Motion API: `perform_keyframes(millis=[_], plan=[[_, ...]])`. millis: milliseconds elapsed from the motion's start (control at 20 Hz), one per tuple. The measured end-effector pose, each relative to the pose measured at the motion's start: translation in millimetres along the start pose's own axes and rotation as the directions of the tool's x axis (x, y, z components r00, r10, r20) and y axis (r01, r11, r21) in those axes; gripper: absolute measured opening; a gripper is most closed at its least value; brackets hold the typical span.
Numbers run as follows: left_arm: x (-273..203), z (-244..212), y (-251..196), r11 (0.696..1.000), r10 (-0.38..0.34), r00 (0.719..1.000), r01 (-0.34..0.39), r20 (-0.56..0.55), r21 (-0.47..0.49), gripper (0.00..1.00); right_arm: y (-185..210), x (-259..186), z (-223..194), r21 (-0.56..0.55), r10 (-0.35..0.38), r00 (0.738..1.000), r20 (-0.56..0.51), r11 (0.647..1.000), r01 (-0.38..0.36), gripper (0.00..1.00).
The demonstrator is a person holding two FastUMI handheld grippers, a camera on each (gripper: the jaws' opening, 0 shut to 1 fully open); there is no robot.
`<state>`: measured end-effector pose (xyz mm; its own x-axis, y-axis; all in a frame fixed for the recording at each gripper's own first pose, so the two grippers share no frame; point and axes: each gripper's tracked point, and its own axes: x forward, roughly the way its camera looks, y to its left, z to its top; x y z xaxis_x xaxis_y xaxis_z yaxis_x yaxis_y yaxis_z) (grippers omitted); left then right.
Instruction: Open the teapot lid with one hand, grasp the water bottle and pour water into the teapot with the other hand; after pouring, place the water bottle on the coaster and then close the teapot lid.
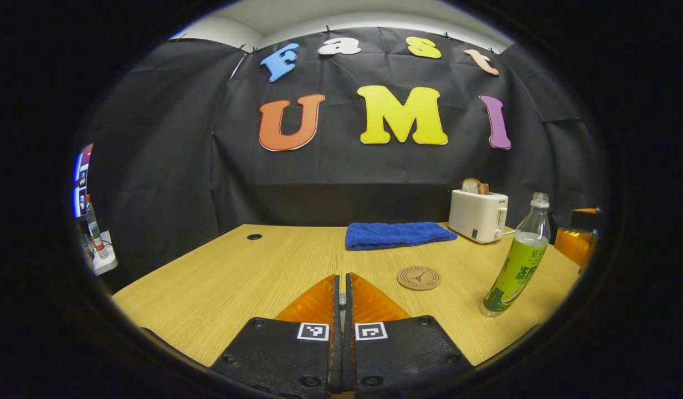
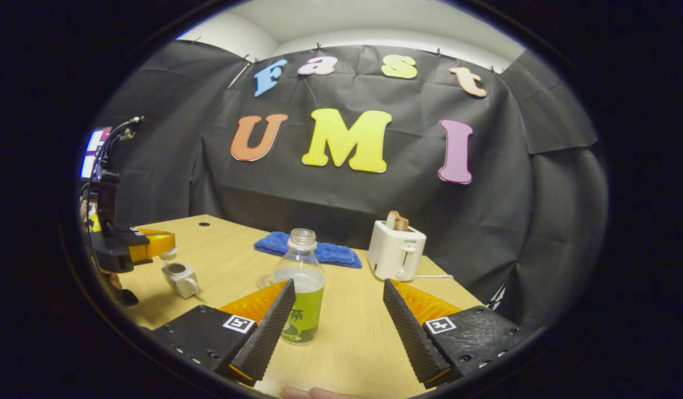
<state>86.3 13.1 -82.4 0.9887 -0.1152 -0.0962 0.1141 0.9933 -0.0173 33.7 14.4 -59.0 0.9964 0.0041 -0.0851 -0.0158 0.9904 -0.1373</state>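
Teapot (image 2: 180, 279), lid off, sits open on the table (image 2: 352, 338) below my left gripper (image 2: 167, 244), which pinches what seems its lid (image 2: 168, 254). My right gripper (image 2: 335, 327) spreads wide around the upright water bottle (image 2: 299, 288), ready to grasp; coaster (image 1: 419, 278) waits nearby.

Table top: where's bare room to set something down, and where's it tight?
Free: the wide stretch of table between the small round hole and the blue towel. Also the strip before the open right gripper, right of the water bottle. Crowded: the corner with toaster, coaster and bottle.
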Motion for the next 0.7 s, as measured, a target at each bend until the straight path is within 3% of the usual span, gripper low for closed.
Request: perform_keyframes(millis=[150,250,700], plan=[[-15,8,4,0.999,-0.020,1.000,0.020,-0.004,-0.041,0.03,19,2,-6,0.024,0.030,1.000,0.001,0.999,-0.030,0.95],[-28,20,-1,0.993,-0.088,0.996,0.090,0.025,-0.076,0.03,27,6,-12,0.026,0.025,1.000,0.008,0.999,-0.025,0.95],[-64,46,16,0.993,-0.091,0.995,0.093,0.040,-0.072,0.03,46,30,-39,0.140,0.023,1.000,-0.009,0.990,-0.022,0.95]])
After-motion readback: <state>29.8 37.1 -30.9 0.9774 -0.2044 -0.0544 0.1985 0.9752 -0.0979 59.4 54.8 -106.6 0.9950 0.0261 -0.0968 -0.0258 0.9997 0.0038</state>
